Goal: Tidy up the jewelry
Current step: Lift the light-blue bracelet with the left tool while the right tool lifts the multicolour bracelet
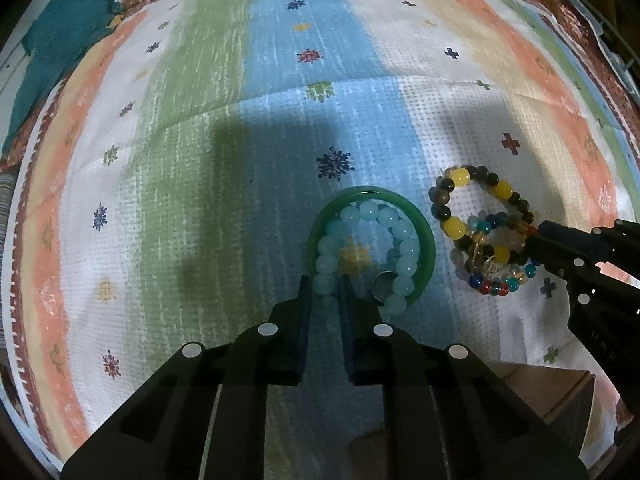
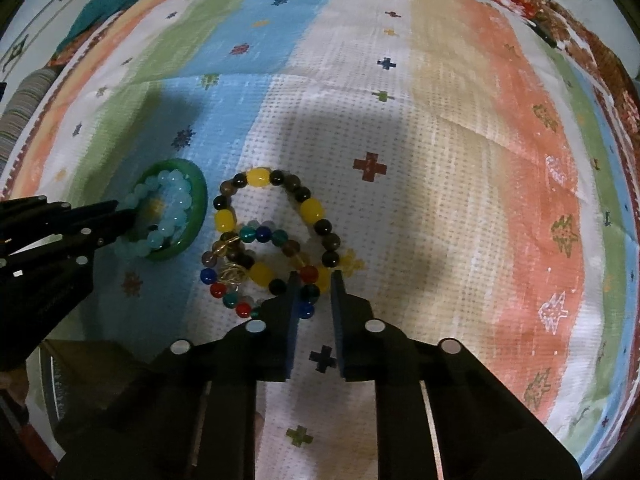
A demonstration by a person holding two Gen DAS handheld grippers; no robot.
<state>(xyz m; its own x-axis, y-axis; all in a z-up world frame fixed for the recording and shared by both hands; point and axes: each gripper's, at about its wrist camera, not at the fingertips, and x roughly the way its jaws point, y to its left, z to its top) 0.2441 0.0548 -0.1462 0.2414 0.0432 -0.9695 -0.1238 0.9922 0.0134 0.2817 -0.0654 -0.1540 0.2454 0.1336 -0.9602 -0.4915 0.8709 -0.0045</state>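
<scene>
A green bangle (image 1: 370, 193) lies on the striped cloth with a light-blue bead bracelet (image 1: 376, 214) coiled inside it. My left gripper (image 1: 326, 280) points down and is shut on one of that bracelet's near beads. To the right, a yellow-and-dark bead bracelet (image 1: 460, 176) overlaps a multicoloured bead bracelet (image 1: 492, 289). In the right wrist view my right gripper (image 2: 314, 280) is shut where these two cross, with a red and a yellow bead (image 2: 323, 278) between its fingers. The left gripper (image 2: 128, 210) also shows there at the bangle (image 2: 199, 184).
A small round metal piece (image 1: 384, 285) sits inside the bangle. The colourful striped cloth (image 1: 280, 120) covers the whole surface. A teal cloth (image 1: 60, 40) lies at the far left corner. A brown box (image 1: 560, 392) stands at the near edge between the two grippers.
</scene>
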